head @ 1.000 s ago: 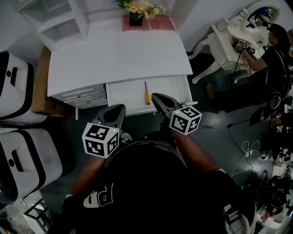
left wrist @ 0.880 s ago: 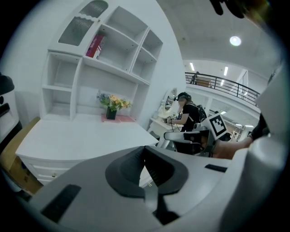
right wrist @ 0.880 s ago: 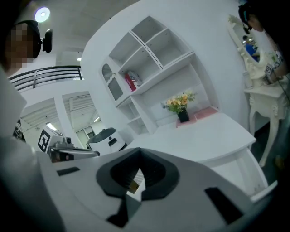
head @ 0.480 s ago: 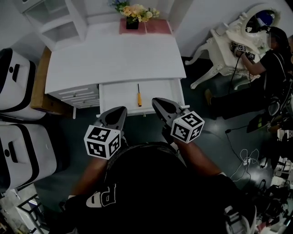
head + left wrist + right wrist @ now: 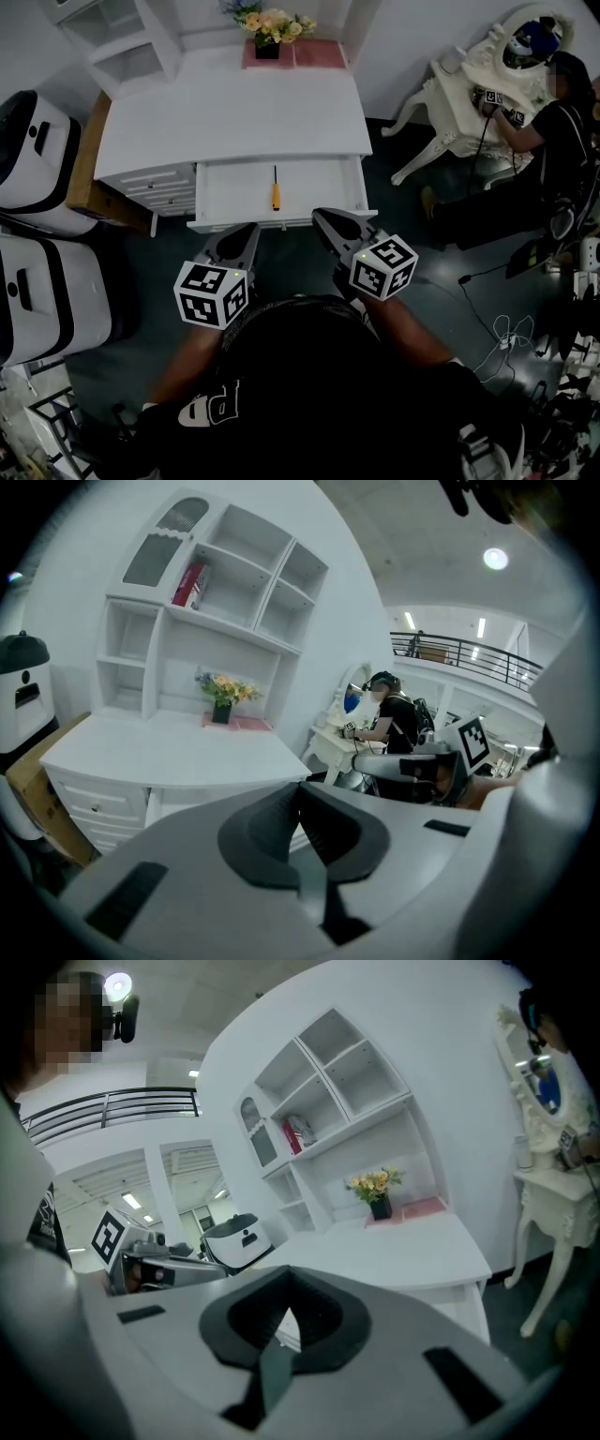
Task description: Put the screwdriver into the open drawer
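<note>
Head view first: we see the screwdriver [image 5: 275,188] lying inside the open drawer [image 5: 220,186] of the white desk [image 5: 234,112], near the drawer's middle, with neither tool touching it. Compared with a second ago, both grippers have drawn back toward the drawer's front edge. We judge the placing done and ourselves backing away. The screwdriver's long axis runs front to back across the drawer, with the orange handle toward us and the dark shaft pointing at the desk. The left gripper [image 5: 237,242] and right gripper [image 5: 335,227] hang near the drawer front, apart from the screwdriver.

Left gripper view: the left gripper [image 5: 298,787] has its jaws pressed together with nothing between them. The desk top lies beyond, and the screwdriver is out of sight.

Right gripper view: the right gripper [image 5: 283,1277] is likewise closed and empty. We cannot see into the drawer from here.
</note>
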`<action>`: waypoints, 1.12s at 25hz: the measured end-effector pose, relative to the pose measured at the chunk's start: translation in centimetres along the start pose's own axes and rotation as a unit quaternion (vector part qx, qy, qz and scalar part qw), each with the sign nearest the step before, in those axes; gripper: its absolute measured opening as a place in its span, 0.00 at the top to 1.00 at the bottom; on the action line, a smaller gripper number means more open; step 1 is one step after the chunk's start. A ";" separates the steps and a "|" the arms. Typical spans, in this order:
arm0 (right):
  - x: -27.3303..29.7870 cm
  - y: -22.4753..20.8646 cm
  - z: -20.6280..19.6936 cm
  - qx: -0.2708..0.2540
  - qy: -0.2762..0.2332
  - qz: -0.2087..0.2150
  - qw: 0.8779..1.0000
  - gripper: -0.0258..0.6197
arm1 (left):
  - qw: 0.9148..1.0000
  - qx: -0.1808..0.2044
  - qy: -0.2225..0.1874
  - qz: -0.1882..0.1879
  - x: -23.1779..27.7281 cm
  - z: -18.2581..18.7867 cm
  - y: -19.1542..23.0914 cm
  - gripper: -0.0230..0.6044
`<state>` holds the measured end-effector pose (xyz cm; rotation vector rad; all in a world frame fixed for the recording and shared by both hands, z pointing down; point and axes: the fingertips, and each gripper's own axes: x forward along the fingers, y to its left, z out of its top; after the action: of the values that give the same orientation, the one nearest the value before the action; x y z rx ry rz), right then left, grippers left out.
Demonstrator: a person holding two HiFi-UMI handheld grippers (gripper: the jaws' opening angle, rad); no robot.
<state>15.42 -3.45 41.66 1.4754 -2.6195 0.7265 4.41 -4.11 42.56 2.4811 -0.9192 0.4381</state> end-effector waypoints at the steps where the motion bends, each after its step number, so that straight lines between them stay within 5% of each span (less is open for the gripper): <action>1: -0.5 0.1 -0.2 0.000 0.000 0.001 1.000 0.95 | 1.000 0.000 -0.001 0.002 -0.2 -0.2 -0.4 0.95; 28: -7.0 2.6 -4.4 -0.009 0.012 0.026 1.000 0.95 | 0.999 -0.009 -0.011 0.045 -3.9 -4.3 -5.5 0.95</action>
<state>16.33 5.08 42.72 1.3901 -2.6481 0.7185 4.71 3.91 42.82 2.4392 -1.0432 0.4318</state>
